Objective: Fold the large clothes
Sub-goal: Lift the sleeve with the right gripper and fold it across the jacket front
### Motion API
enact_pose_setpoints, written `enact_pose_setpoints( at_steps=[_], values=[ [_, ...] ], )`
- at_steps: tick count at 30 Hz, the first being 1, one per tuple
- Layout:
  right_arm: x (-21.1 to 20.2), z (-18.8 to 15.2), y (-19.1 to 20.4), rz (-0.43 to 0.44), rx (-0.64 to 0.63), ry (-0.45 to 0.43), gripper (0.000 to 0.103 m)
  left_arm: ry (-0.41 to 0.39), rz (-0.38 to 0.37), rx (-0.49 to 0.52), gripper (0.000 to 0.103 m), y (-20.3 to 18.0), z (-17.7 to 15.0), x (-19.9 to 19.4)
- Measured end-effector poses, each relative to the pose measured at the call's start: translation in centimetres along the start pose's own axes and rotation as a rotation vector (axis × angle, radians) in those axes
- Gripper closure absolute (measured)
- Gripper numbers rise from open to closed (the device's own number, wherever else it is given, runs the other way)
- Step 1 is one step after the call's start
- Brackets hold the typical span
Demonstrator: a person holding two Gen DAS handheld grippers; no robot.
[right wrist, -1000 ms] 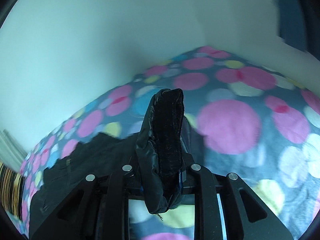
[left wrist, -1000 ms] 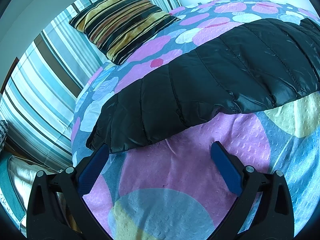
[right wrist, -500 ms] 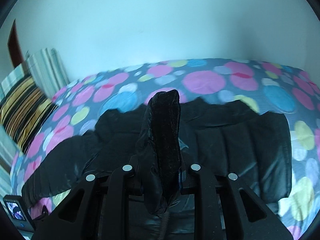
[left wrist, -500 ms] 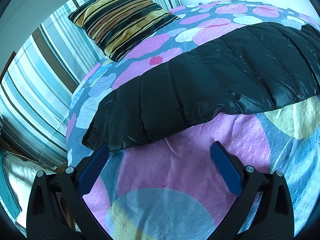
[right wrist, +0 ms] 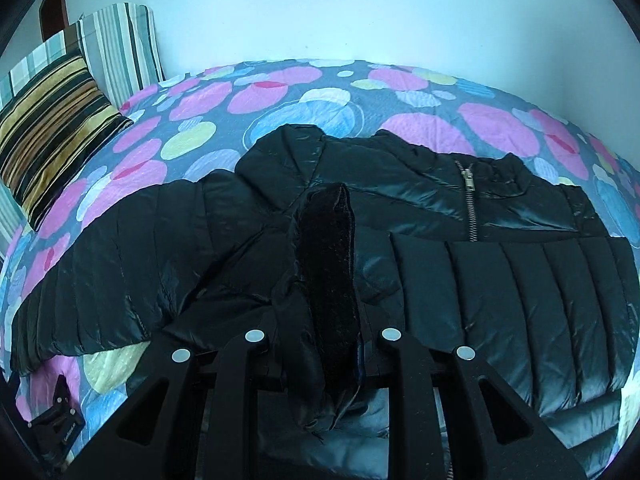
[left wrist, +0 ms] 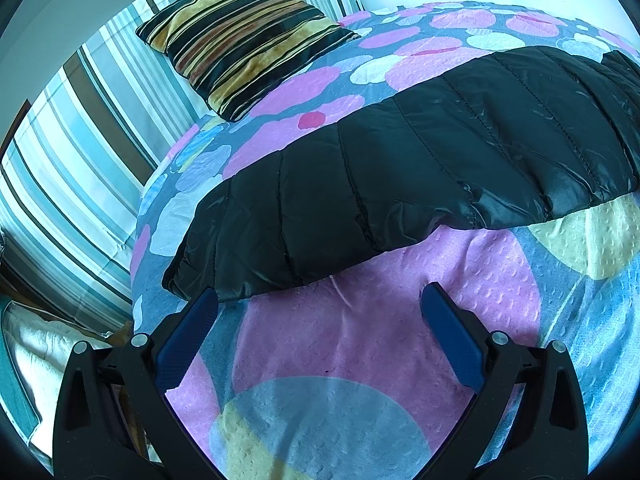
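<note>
A black quilted puffer jacket (right wrist: 500, 264) lies spread on the bed, its silver zipper (right wrist: 468, 200) at the collar end. My right gripper (right wrist: 326, 320) is shut on the jacket's dark cuff (right wrist: 328, 264), which stands up between the jaws over the jacket's middle. In the left wrist view one quilted sleeve (left wrist: 400, 184) stretches across the bedspread. My left gripper (left wrist: 320, 320) hovers open just in front of that sleeve's end, its blue pads (left wrist: 452, 340) apart and empty. The left gripper (right wrist: 54, 428) also shows at the lower left of the right wrist view.
The bedspread (left wrist: 360, 360) has large pink, blue and yellow circles. A striped brown and gold cushion (left wrist: 244, 52) leans at the head of the bed against striped pillows (right wrist: 120, 44). A pale wall (right wrist: 360, 12) runs behind the bed; its edge drops off at left (left wrist: 80, 240).
My right gripper swung across with the cuff, from facing the far bedspread to hanging over the jacket's body. The left gripper stayed in place.
</note>
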State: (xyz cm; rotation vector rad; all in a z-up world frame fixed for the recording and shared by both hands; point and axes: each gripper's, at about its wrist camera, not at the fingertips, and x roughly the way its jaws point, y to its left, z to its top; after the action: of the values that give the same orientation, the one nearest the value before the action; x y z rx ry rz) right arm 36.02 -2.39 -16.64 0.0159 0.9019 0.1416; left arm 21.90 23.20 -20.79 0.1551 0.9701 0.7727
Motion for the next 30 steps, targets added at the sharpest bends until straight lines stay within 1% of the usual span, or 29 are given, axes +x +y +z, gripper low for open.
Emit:
enact_pose_setpoints(
  at_steps=[3,6,7,8,9,10,12,13,15,16,18,19,20,22,24,25,27,29,30],
  values=[
    [1.0,0.5,0.9,-0.005,-0.013,0.013,0.081,0.0,0.0,0.001,0.002,0.0,0.0,0.0],
    [2.5,0.6,1.5,-0.011,-0.036,0.052,0.08,0.001,0.0,0.001,0.002,0.1,0.1,0.0],
    [2.8,0.5,1.6,-0.013,-0.043,0.064,0.076,0.001,0.0,0.001,0.002,0.1,0.1,0.0],
    [3.0,0.5,1.6,-0.002,-0.048,0.074,0.075,0.001,0.0,0.001,0.002,0.1,0.1,0.0],
    [2.9,0.4,1.7,0.006,-0.05,0.074,0.067,0.001,0.0,0.001,0.002,0.1,0.1,0.0],
    [2.4,0.4,1.6,0.035,-0.051,0.073,0.053,0.001,0.001,0.002,0.002,0.1,0.1,0.0],
    [1.3,0.1,1.3,0.08,-0.039,0.068,0.038,0.001,0.0,0.001,0.002,0.1,0.0,0.0],
    [0.1,-0.1,0.7,0.101,-0.027,0.052,0.036,0.001,-0.001,0.0,0.002,0.1,0.0,0.0],
    [-2.1,-0.5,-0.4,0.124,-0.011,0.017,0.036,0.0,0.001,0.001,0.002,0.0,0.0,0.0],
    [-3.8,-0.7,-1.7,0.137,0.006,-0.016,0.036,0.0,0.001,0.001,0.002,0.0,0.0,0.0],
    [-6.4,-0.9,-4.4,0.132,0.042,-0.07,0.038,0.0,0.003,0.003,0.002,0.0,0.0,-0.1],
    [-7.3,-1.0,-5.7,0.117,0.056,-0.087,0.048,0.0,0.002,0.002,0.002,0.0,0.0,-0.1],
    [-8.5,-1.1,-8.5,0.078,0.085,-0.109,0.056,0.0,0.002,0.002,0.002,0.0,0.0,-0.1],
    [-9.5,-1.0,-12.6,0.016,0.14,-0.122,0.075,0.0,0.004,0.004,0.002,0.1,0.1,-0.1],
    [-9.7,-0.9,-18.6,-0.085,0.23,-0.122,0.08,0.0,0.005,0.005,0.002,0.1,0.1,-0.1],
    [-9.5,-1.0,-21.8,-0.119,0.297,-0.119,0.081,-0.001,0.004,0.005,0.002,0.1,0.1,-0.1],
    [-8.9,-1.2,-26.8,-0.167,0.398,-0.111,0.081,0.0,0.006,0.007,0.002,0.1,0.0,-0.1],
    [-7.5,-1.0,-30.1,-0.203,0.446,-0.086,0.081,-0.002,0.012,0.011,0.002,0.2,0.2,-0.2],
    [-6.8,-1.0,-30.7,-0.201,0.454,-0.075,0.081,-0.003,0.016,0.014,0.002,0.2,0.2,-0.2]
  ],
)
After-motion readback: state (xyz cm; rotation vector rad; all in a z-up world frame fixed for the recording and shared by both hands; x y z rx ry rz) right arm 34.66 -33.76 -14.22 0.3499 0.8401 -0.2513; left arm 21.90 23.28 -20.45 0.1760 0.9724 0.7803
